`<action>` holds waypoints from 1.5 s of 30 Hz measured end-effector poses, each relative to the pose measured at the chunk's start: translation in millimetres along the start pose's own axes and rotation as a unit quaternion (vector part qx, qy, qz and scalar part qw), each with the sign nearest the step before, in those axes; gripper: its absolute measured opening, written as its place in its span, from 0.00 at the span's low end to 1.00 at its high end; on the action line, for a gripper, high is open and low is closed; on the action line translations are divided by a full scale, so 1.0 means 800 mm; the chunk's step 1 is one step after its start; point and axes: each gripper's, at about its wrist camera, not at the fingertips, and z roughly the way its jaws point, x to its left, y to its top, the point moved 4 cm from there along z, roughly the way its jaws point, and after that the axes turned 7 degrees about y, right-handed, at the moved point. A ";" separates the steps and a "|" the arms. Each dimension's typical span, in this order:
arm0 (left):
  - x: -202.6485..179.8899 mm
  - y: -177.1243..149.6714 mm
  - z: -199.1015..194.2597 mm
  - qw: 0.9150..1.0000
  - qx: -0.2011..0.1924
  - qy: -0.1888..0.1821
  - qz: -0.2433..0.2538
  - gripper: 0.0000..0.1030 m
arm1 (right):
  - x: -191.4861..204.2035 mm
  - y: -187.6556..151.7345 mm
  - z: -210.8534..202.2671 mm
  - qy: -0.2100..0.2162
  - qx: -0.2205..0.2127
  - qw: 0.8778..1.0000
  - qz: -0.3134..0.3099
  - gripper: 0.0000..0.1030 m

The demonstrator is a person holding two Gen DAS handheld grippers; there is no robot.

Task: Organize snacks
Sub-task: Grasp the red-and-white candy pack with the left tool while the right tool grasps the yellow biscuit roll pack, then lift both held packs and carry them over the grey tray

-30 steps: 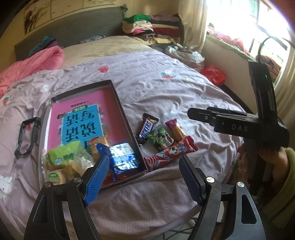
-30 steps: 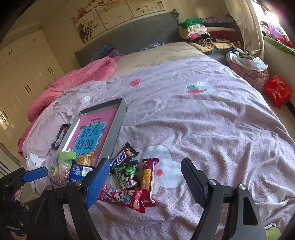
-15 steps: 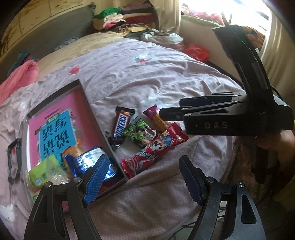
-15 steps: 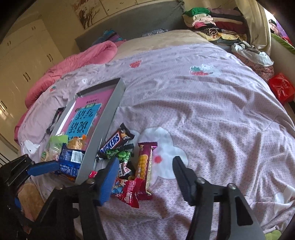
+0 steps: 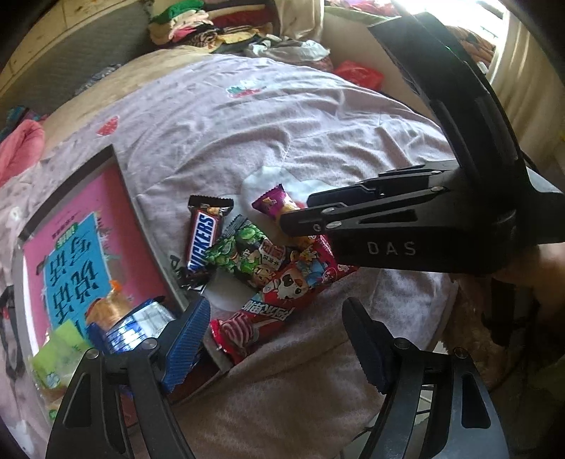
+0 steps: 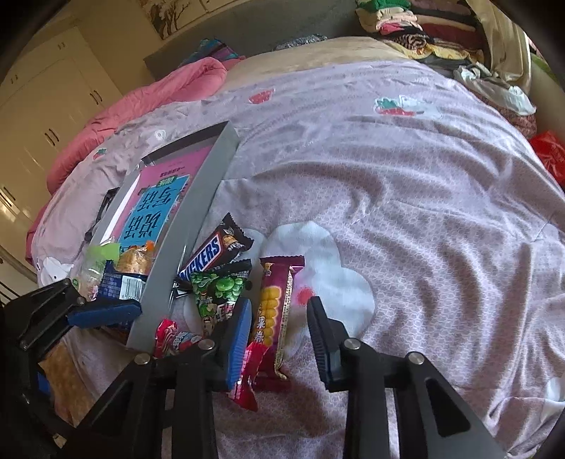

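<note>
Snacks lie on the bed beside a grey tray with a pink and blue card inside: a Snickers bar, a green packet, a red cartoon packet and a maroon biscuit packet. Several snacks, one of them a blue packet, lie in the tray's near end. My left gripper is open just short of the red packet. My right gripper is open, its jaws on either side of the maroon packet's near end. The right gripper also shows in the left wrist view.
The bed has a lilac cover, a pink quilt at the far left and folded clothes at the head. A red bag lies off the right edge. A black strap lies left of the tray.
Both grippers have moved forward and down towards the loose snacks. The right gripper has narrowed around the maroon packet. The left stays wide open.
</note>
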 end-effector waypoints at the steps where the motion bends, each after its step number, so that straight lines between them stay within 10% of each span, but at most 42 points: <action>1: 0.000 0.001 0.002 1.000 0.002 0.000 0.002 0.75 | -0.001 0.001 0.003 0.002 0.002 1.000 0.003 0.29; 27: -0.021 0.003 0.040 0.999 0.029 0.016 0.015 0.30 | -0.033 0.019 -0.009 0.000 -0.047 0.998 0.043 0.20; 45: 0.038 0.007 -0.033 0.990 -0.035 -0.033 -0.136 0.14 | -0.014 0.028 -0.047 0.032 -0.112 0.993 0.019 0.20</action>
